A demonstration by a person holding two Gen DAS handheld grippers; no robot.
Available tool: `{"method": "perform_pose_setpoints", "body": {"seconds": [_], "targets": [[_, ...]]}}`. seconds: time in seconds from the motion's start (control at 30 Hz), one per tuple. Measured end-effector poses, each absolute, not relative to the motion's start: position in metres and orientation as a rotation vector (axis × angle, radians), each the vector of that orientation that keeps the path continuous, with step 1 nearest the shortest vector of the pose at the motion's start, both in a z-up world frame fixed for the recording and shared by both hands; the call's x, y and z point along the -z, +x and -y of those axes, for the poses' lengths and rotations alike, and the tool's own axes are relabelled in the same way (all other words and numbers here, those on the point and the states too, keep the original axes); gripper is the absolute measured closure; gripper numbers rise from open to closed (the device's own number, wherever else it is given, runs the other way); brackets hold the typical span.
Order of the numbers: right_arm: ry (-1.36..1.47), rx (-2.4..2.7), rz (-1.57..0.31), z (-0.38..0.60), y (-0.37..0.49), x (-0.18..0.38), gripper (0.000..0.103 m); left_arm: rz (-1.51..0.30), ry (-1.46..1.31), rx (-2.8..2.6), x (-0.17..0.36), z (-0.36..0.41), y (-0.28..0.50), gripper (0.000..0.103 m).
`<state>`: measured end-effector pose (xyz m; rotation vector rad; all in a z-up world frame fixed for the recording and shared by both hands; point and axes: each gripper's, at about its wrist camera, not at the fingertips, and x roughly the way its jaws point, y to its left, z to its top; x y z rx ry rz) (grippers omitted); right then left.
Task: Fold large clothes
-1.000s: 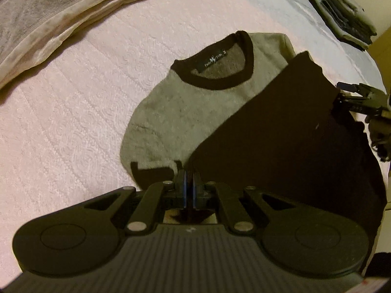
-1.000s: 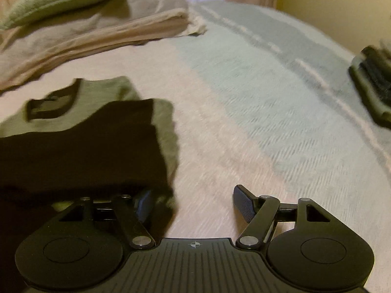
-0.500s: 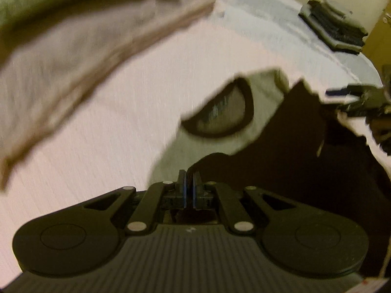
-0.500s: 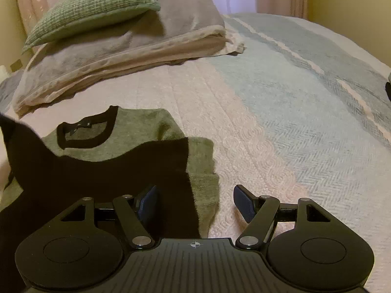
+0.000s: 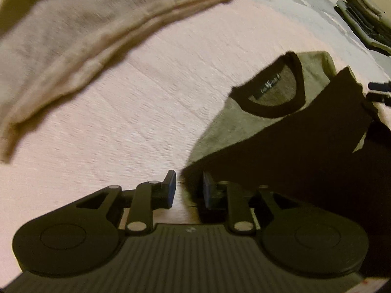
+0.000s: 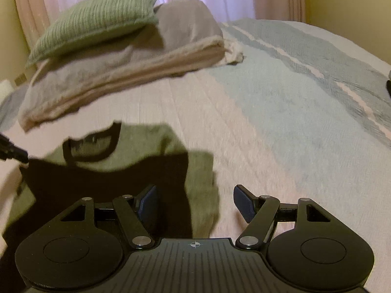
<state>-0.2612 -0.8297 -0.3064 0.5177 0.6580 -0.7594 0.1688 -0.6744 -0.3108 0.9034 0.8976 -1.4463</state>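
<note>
A green-and-black sweater (image 5: 244, 127) lies folded on the bed (image 5: 122, 134). The left hand-held gripper (image 5: 189, 189), jaws just opening narrowly, straddles its black corner; the right hand-held gripper (image 6: 195, 202) hovers wide, empty, at its edge.

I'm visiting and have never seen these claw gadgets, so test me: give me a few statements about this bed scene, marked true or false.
1. The sweater has a black collar. True.
2. The right claw is clamped shut on the sweater. False: it is open, pressing on nothing.
3. A green cushion tops the pillow stack. True.
4. The sweater hangs in the air. False: it lies on the bed.
5. The left claw has just been opening. True.
</note>
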Motion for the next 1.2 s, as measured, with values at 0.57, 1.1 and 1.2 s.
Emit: {"method": "perform_pose_setpoints", "body": {"seconds": [0.57,1.1,1.2], "targets": [[0.838,0.580,-0.647,0.921,-0.263,0.334,0.097,-0.973,0.850,1.567,0.361,0.684,0.074,0.085],[0.677,0.576,-0.696,0.917,-0.242,0.325,0.089,-0.971,0.837,1.556,0.358,0.684,0.069,0.085],[0.647,0.553,-0.672,0.927,-0.236,0.317,0.098,-0.976,0.825,1.550,0.359,0.684,0.069,0.085]]}}
